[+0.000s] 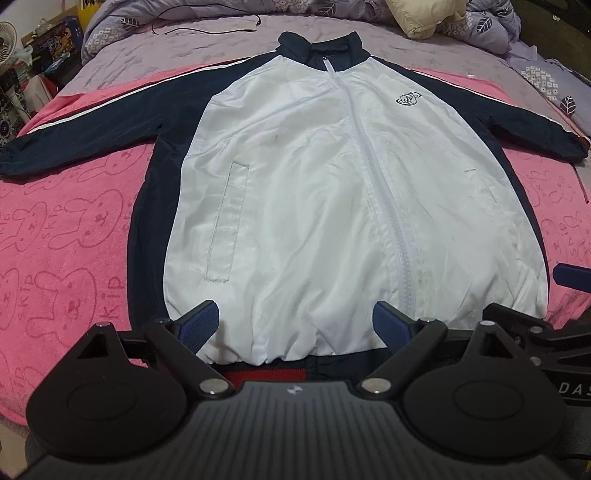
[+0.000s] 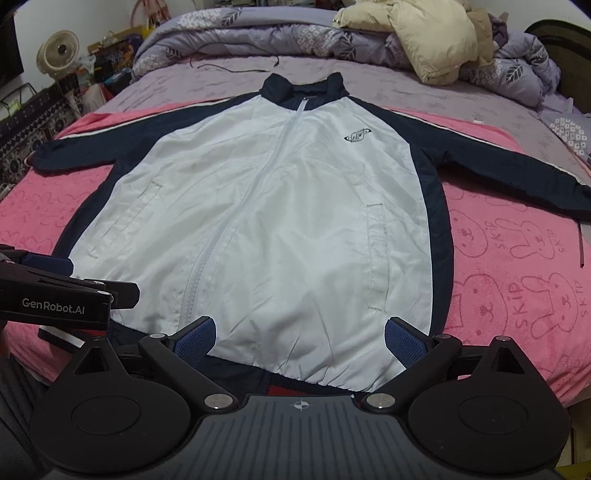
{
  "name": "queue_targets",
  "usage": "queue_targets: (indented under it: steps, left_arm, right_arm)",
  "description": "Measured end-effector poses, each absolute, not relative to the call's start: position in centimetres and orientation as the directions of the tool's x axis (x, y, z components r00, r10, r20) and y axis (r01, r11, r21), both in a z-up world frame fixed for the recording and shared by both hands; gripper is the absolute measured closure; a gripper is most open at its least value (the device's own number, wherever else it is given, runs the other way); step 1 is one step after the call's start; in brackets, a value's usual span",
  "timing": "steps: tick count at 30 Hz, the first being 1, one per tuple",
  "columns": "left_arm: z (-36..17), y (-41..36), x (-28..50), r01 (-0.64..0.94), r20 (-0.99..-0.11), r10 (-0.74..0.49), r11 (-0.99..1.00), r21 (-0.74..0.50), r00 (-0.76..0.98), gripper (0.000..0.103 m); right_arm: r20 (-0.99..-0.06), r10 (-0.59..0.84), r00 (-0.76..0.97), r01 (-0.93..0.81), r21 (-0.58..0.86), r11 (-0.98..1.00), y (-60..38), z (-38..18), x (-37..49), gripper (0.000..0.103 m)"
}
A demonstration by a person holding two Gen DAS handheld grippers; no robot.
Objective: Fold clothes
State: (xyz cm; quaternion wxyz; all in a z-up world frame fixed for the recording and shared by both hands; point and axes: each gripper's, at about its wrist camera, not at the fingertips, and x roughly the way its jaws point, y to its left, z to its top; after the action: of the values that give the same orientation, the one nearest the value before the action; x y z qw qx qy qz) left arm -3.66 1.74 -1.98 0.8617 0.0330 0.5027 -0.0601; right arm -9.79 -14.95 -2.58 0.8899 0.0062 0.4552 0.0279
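Jacket: white front panels, navy sleeves, sides and collar; white stripe along each sleeve; navy chest emblem; red band at hem.
Blanket: pink, embossed with rabbits and "SKIP" lettering.
Bedsheet: lilac.
Duvet: lavender, leaf and floral print.
Tongs: left, right, black with blue textured pads.

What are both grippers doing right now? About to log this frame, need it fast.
Left gripper: open, holding nothing, poised at the hem of the jacket.
Right gripper: open, holding nothing, also at the hem.
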Motion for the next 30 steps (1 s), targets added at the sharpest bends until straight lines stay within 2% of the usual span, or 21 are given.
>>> queue_targets:
  steps: [30]
  left_arm:
    - [-2.0,1.3,-4.6,0.149,-0.867,-0.046,0.988,0.032,0.496,0.008]
  right_arm:
    - [-0.843,0.046,0.536,-0.053,0.022,0.998,-14.9,-3.6,-10.7,0.004]
